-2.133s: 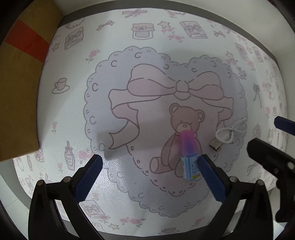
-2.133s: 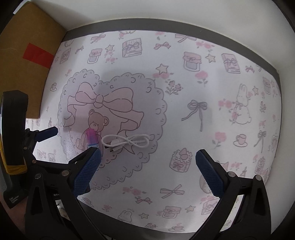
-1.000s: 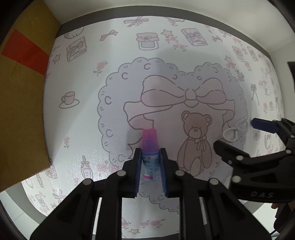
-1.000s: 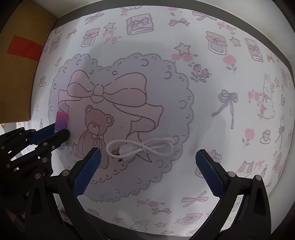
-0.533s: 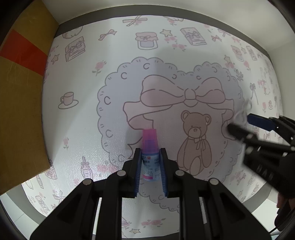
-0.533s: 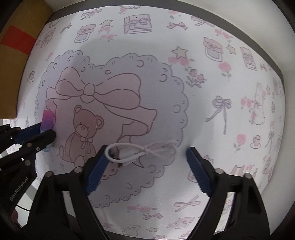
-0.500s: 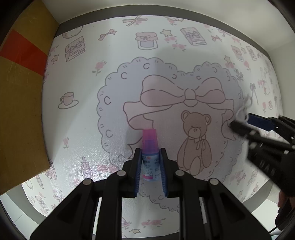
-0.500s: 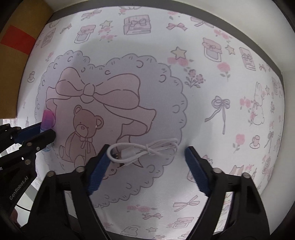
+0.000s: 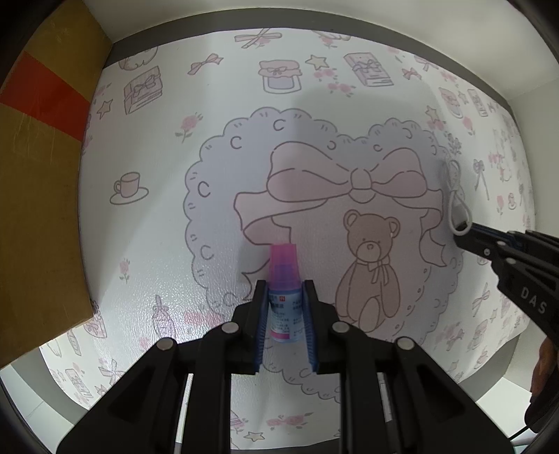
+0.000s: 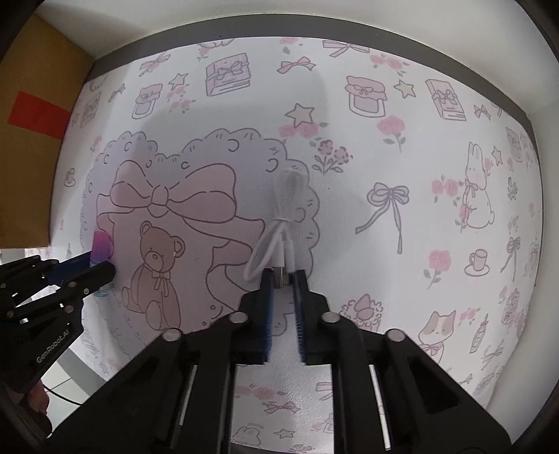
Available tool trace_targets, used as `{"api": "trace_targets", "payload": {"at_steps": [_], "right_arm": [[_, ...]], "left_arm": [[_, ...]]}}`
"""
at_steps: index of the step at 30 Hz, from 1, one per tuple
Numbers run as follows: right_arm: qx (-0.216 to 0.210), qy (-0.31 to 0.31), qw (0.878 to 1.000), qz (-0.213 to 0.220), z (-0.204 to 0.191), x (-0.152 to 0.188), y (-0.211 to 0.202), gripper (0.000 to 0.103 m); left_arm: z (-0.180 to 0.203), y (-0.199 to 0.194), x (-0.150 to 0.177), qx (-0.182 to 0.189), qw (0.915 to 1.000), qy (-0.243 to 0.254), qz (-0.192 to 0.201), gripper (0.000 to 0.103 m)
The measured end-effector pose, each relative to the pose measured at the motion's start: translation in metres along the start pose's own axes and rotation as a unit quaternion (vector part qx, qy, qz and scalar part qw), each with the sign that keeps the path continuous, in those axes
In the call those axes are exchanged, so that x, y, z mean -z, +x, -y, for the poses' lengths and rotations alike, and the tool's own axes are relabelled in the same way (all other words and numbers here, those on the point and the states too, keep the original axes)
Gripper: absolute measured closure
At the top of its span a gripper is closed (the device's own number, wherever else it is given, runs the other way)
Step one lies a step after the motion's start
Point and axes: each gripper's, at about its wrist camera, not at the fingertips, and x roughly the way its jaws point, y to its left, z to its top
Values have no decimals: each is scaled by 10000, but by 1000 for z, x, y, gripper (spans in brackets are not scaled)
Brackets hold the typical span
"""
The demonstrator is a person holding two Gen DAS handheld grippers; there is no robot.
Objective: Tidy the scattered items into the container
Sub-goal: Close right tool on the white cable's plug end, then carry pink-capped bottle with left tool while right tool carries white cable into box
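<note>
A small blue bottle with a pink cap (image 9: 283, 260) sits between the blue pads of my left gripper (image 9: 284, 284), which is shut on it and points down at the patterned mat (image 9: 157, 216). My right gripper (image 10: 282, 274) is closing its jaws, and the pads press on the plug end of a bundled white cable (image 10: 279, 216). The rest of the cable trails away from the fingers over the mat. In the left wrist view the right gripper (image 9: 464, 235) holds the white cable (image 9: 454, 199) at the right edge. The right wrist view shows the left gripper (image 10: 99, 267) and the bottle's cap (image 10: 102, 244) at the left.
A brown cardboard box (image 9: 38, 209) with red tape stands along the mat's left side, also in the right wrist view as the box (image 10: 31, 87). A grey table edge (image 9: 349, 24) and a white wall run behind the mat.
The right gripper's jaws went from wide apart to close together on the cable's plug end, and the cable swung to lie lengthwise away from the fingers. The left gripper kept still with the bottle.
</note>
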Motion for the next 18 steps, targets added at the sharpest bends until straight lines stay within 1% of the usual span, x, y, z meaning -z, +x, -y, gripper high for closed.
{"api": "trace_targets", "payload": {"at_steps": [3, 10, 12, 16, 18], "right_arm": [[-107, 12, 9999, -7, -2, 2, -2, 93], [-171, -19, 9998, 94, -7, 7, -12, 93], [-158, -40, 9998, 129, -11, -3, -18, 93], [-178, -50, 9996, 210, -4, 7, -27, 93], [-186, -81, 9994, 266, -7, 8, -34, 93]], "left_arm": [[0, 0, 0, 118, 9999, -62, -26, 84], [8, -11, 1, 208, 9998, -15, 78, 84], [8, -16, 1, 235, 9996, -40, 130, 84], [8, -29, 0, 247, 9993, -51, 273, 84], [5, -37, -1, 246, 9990, -60, 382, 84]]}}
